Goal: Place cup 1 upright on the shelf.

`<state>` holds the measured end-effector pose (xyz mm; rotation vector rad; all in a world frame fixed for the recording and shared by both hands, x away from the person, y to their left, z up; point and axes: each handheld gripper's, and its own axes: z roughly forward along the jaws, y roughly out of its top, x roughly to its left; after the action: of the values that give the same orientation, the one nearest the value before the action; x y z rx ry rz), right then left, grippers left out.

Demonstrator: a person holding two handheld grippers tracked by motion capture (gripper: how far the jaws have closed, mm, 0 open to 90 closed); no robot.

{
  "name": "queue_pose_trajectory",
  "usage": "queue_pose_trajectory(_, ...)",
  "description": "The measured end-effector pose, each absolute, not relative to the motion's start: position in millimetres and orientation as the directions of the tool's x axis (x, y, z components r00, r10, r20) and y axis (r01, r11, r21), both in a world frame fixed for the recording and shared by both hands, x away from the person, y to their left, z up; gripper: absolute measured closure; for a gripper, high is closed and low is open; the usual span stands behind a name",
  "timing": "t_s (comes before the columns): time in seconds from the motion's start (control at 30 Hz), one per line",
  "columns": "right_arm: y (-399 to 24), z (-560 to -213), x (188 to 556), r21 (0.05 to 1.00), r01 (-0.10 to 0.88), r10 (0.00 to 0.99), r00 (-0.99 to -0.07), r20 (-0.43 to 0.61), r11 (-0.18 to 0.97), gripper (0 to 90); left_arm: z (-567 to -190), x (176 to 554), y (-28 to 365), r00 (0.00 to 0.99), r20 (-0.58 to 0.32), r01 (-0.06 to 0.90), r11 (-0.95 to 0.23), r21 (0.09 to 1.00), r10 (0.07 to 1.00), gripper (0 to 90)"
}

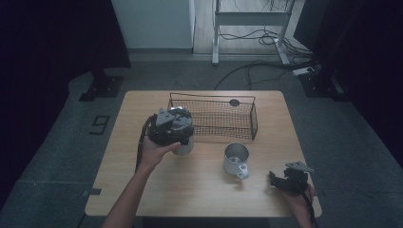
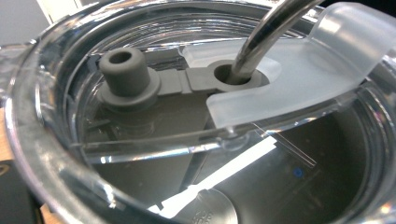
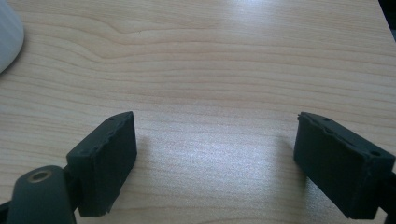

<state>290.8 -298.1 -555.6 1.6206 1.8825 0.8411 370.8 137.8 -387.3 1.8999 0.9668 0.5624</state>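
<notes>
The person's left gripper (image 1: 170, 126) is hovering at the centre left of the high view, directly over a steel tumbler (image 1: 184, 145) standing just in front of the wire basket (image 1: 253, 124). The left gripper view is looking straight down into the tumbler's clear lid (image 2: 285, 79), where a grey rubber stopper (image 2: 125, 73) is sitting at upper left and a metal straw (image 2: 261, 35) is rising through its hole. Whether those jaws are gripping the tumbler I cannot tell.

The right gripper (image 1: 281, 180) is resting at the lower right, jaws standing wide over bare table (image 3: 224, 60), holding nothing. A metal mug (image 1: 236, 159) is sitting between the two hands.

This looks like the pick-up stage; the next move will probably call for a firm hold on the rim or straw, then a lift toward the basket.
</notes>
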Motion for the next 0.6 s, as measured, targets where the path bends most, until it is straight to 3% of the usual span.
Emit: queue_pose_trajectory(0.6, -298.0, -555.9, 290.9, 0.74, 0.666, 0.988, -0.154, 0.014, 0.093, 13.3, -378.3, 383.2, 133.4, 0.587, 0.001, 0.396, -0.289, 0.872, 0.81, 4.2)
